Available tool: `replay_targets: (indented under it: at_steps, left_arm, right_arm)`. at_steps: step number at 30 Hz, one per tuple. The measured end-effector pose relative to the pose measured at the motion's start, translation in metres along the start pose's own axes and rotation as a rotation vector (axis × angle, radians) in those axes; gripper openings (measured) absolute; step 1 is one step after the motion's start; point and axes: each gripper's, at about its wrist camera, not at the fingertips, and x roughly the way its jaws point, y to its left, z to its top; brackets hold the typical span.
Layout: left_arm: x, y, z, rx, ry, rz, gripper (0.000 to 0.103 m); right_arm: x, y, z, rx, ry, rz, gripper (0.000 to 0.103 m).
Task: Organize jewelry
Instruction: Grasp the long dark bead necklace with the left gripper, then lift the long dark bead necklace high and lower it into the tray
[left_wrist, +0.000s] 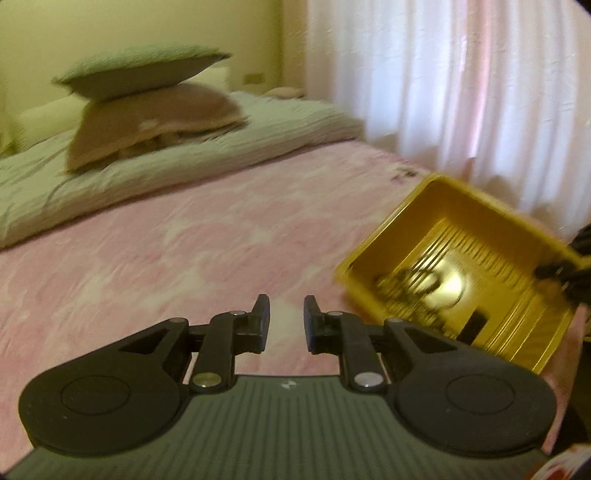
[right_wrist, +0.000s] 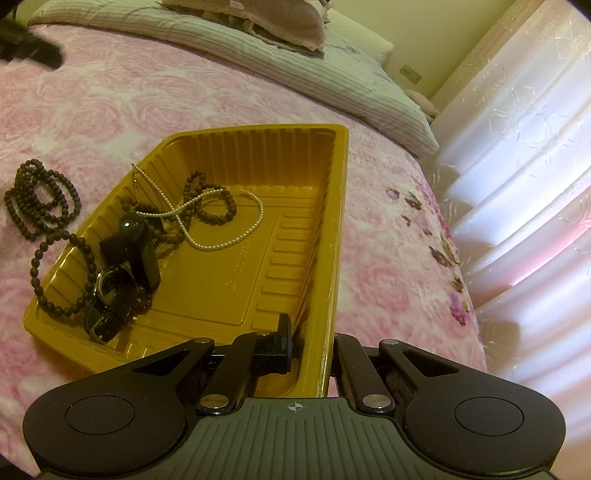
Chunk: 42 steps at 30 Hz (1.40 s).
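Observation:
A yellow plastic tray (right_wrist: 295, 258) lies on the pink bedspread. My right gripper (right_wrist: 314, 343) is shut on the tray's near right rim, one finger inside, one outside. In the tray lie a pearl necklace (right_wrist: 221, 243), a dark bead strand (right_wrist: 210, 206) and a black watch (right_wrist: 129, 251). A long dark bead necklace (right_wrist: 40, 206) lies partly on the bedspread and drapes over the tray's left rim. My left gripper (left_wrist: 286, 321) is open and empty above the bedspread, left of the tray (left_wrist: 480, 236), which looks blurred there.
Stacked pillows (left_wrist: 147, 107) and a folded grey quilt (left_wrist: 184, 147) lie at the head of the bed. White curtains (left_wrist: 461, 92) hang along the right side. The pink bedspread (left_wrist: 166, 240) stretches ahead of the left gripper.

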Motion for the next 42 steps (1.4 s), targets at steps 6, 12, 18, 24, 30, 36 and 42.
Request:
replay_targets:
  at_steps: [6, 12, 18, 24, 30, 36, 42]
  left_arm:
    - [0.001, 0.022, -0.048, -0.093, 0.063, 0.053, 0.018]
    - [0.009, 0.027, -0.081, -0.102, 0.105, 0.082, 0.019]
    - [0.026, 0.027, -0.090, -0.116, 0.119, 0.048, 0.019]
    - [0.050, 0.018, -0.089, -0.039, 0.153, 0.051, 0.019]
    - [0.070, 0.002, -0.090, 0.107, 0.189, 0.071, 0.019]
    - [0.075, -0.001, -0.089, 0.172, 0.204, 0.062, 0.016]
    - [0.063, -0.001, -0.084, 0.198, 0.199, 0.064, 0.006]
  right_arm:
    - [0.000, 0.000, 0.000, 0.000, -0.001, -0.001, 0.005]
    - [0.000, 0.000, 0.000, 0.000, -0.001, 0.000, 0.005]
    - [0.000, 0.000, 0.000, 0.000, 0.000, 0.000, 0.005]
    - [0.000, -0.002, -0.003, 0.003, 0.003, 0.001, 0.005]
    - [0.000, -0.003, -0.004, 0.006, 0.007, 0.000, 0.005]
    - [0.000, -0.004, -0.004, 0.006, 0.006, 0.000, 0.005]
    - [0.001, -0.003, -0.002, 0.006, 0.007, -0.001, 0.005]
